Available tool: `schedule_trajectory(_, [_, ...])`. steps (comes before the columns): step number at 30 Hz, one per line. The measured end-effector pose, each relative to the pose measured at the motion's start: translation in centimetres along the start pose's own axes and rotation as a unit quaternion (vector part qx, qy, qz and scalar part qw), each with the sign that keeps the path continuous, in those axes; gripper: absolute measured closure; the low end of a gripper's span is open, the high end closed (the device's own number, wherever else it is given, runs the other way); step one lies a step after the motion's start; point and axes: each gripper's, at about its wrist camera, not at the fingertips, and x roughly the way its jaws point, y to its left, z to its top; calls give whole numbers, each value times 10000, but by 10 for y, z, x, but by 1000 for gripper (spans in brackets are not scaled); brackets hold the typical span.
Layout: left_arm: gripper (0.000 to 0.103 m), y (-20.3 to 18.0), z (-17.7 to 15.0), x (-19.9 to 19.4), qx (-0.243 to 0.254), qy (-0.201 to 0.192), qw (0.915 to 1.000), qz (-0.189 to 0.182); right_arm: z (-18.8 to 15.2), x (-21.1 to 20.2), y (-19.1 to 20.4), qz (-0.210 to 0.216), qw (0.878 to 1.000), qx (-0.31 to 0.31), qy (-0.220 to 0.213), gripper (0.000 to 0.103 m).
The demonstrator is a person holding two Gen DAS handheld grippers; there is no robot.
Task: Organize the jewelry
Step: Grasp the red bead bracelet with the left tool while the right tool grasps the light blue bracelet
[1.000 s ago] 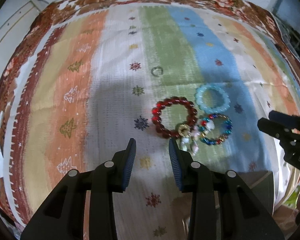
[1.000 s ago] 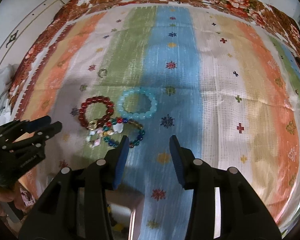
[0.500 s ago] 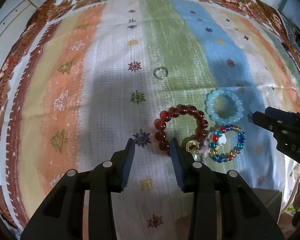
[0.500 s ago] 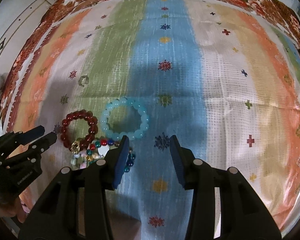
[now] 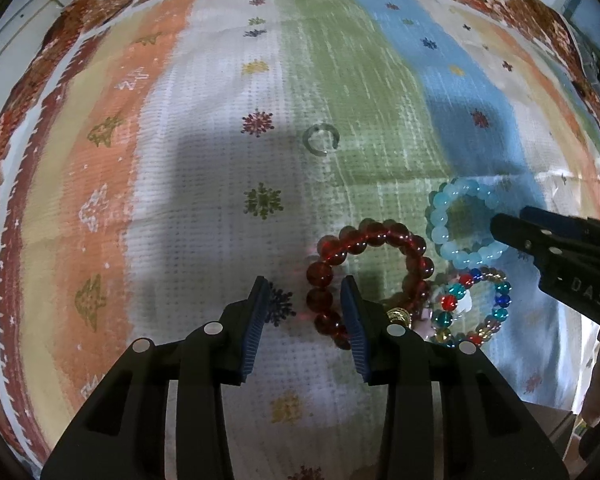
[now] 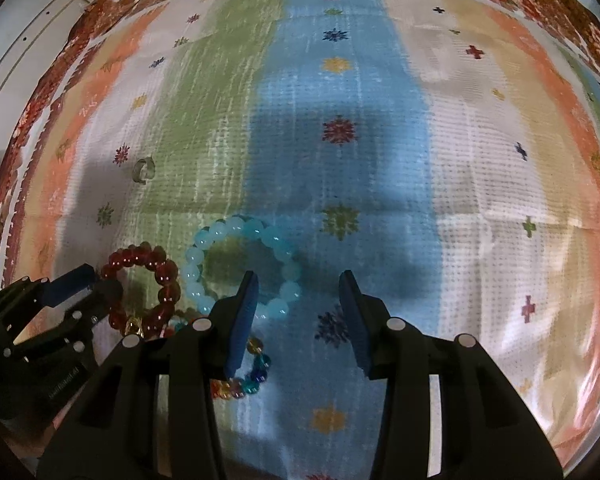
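Three bead bracelets lie together on a striped cloth. My left gripper (image 5: pixel 304 306) is open, its jaws either side of the left beads of the dark red bracelet (image 5: pixel 364 240), which has a gold charm (image 5: pixel 398 315). My right gripper (image 6: pixel 296 300) is open, its jaws either side of the right beads of the pale blue bracelet (image 6: pixel 236 226). The multicolour bracelet (image 5: pixel 476 304) lies just right of the red one. In the right wrist view it (image 6: pixel 256 364) is partly hidden under my left finger. A small open ring (image 5: pixel 321 140) lies farther back on the green stripe.
The striped cloth (image 6: pixel 480 200) has a floral border at the far edge. Bare cloth stretches to the right of the blue bracelet and left of the red one. Something pale grey (image 5: pixel 552 432) shows at the near right edge in the left wrist view.
Both grippers have moved forward and down to the bracelets. The left now straddles the red bracelet's left side, the right straddles the blue bracelet's right side. The bracelets have not moved.
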Motion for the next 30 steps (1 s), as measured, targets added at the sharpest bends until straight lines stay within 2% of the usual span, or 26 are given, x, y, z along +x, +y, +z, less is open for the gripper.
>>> schedule_trajectory(4, [64, 0, -2, 5, 149, 32, 9999, -17, 2, 13, 6, -81, 9999, -121, 63, 53])
schedule_trajectory(11, [68, -6, -7, 9, 406, -10, 9991, 113, 4, 18, 9, -137, 9994, -278, 121, 53])
schedule_trajectory(14, [88, -11, -9, 9, 488, 17, 9987, 125, 0, 18, 11, -300, 9986, -422, 77, 63])
schedule_trajectory(15, [90, -10, -9, 9, 468, 35, 9989, 92, -1, 17, 9, -296, 9987, -399, 76, 78])
schedule_trajectory(16, [90, -8, -9, 7, 427, 41, 9991, 48, 0, 16, 6, -238, 9992, -320, 81, 87])
schedule_trajectory(17, [90, -7, -9, 7, 371, 43, 9993, -6, 0, 15, 3, -171, 9995, -268, 77, 90])
schedule_trajectory(23, [90, 4, -10, -4, 185, 16, 9995, -266, -4, 0, 2, -93, 9994, -331, -11, 90])
schedule_trajectory(30, [90, -5, -8, -43, 193, -380, 9980, -465, -11, -30, 6, 0, 9989, -410, -246, 90])
